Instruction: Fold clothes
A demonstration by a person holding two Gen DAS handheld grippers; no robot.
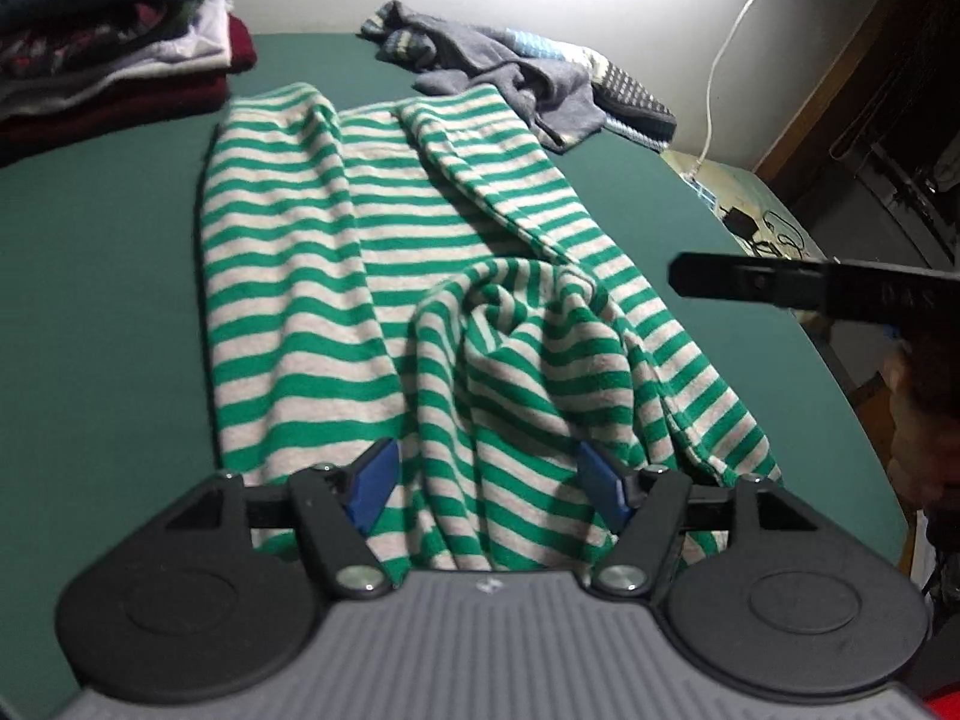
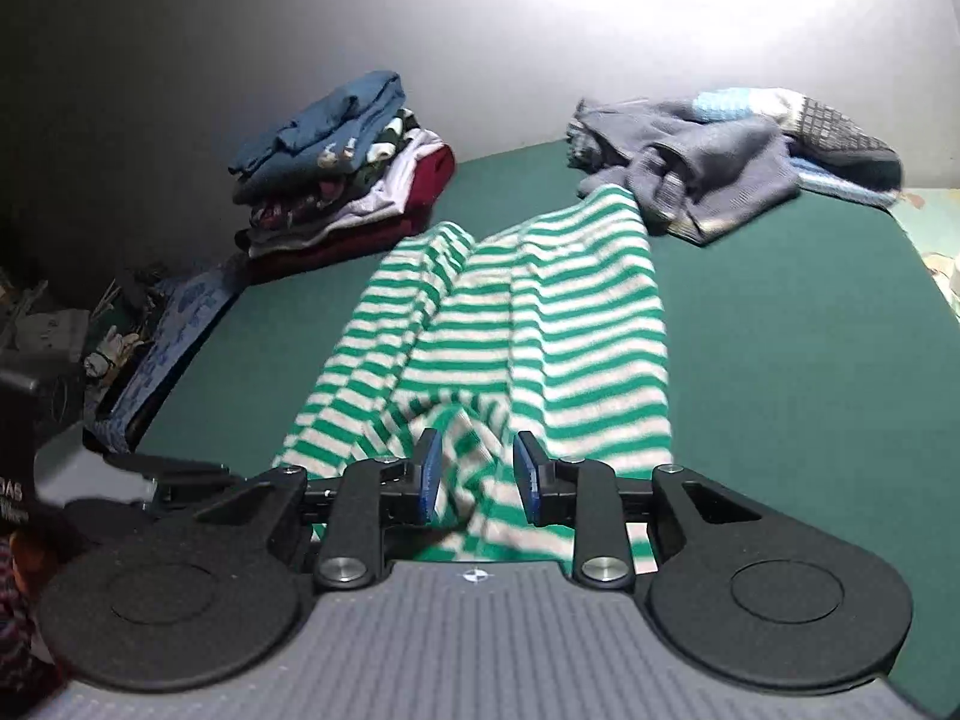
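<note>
The green-striped garment is lying lengthwise on the green desk, its long axis running straight away from both claws — near hem under their tips. The left claw is gaping wide over a bunched fold, gripping nothing; the right claw is standing partly open astride the near edge, cloth between its pads but not pinched.

One striped garment, one folded stack, one crumpled grey heap, two grippers

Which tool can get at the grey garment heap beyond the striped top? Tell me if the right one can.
Probably yes: the right tool stands open, and only flat striped top and bare green table lie before the grey garment heap. It would need a long forward reach.
</note>
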